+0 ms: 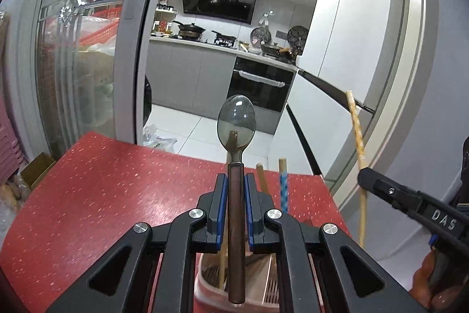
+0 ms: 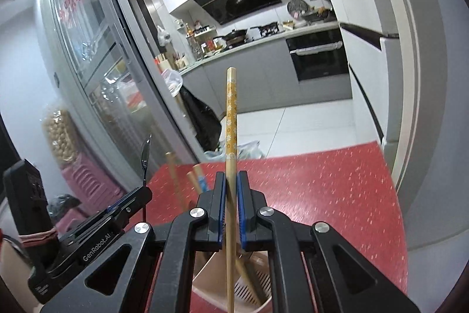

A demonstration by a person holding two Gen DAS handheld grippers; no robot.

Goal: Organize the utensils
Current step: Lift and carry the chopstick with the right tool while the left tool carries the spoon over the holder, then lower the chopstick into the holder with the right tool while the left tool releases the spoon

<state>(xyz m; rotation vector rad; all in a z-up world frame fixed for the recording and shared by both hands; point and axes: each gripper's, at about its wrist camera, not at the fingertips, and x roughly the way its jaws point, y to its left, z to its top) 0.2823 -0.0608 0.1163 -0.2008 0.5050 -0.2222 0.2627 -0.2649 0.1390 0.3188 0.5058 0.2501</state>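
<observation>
Left wrist view: the left claw [image 1: 236, 181] is clamped on a spoon [image 1: 236, 166], its blue pads pressing the brown handle from both sides. The bowl of the spoon stands up ahead of the fingertips, and the handle's end hangs down behind them, over the mouth of a pinkish holder [image 1: 263, 286] that sits directly below the claw on the red table [image 1: 96, 189]. Two or three chopsticks already stand in that holder, their tops showing just right of the claw, one of them blue-patterned [image 1: 283, 189]. Far to the right, the right claw [image 1: 365, 175] holds a chopstick [image 1: 356, 131] upright.

Right wrist view: the right claw [image 2: 231, 184] is closed tight on the yellow flowered chopstick [image 2: 231, 119], which runs straight up ahead of the fingertips and down between the arms of the claw. Its lower end points into the holder [image 2: 205, 280], whose slotted insert shows below. Other chopsticks [image 2: 173, 178] lean just left of the claw. The left claw [image 2: 132, 200] sits at lower left with the spoon [image 2: 145, 154] rising above it.

As I judge it, the step in hand is carrying: each claw has a utensil lifted and poised above the holder, neither yet let go. The next move calls for lowering each piece until its bottom end is well inside a compartment, keeping it near upright so it clears the sticks already there, then parting the pads. The spoon, being top-heavy, probably needs to go deep before release or it may tip out.
</observation>
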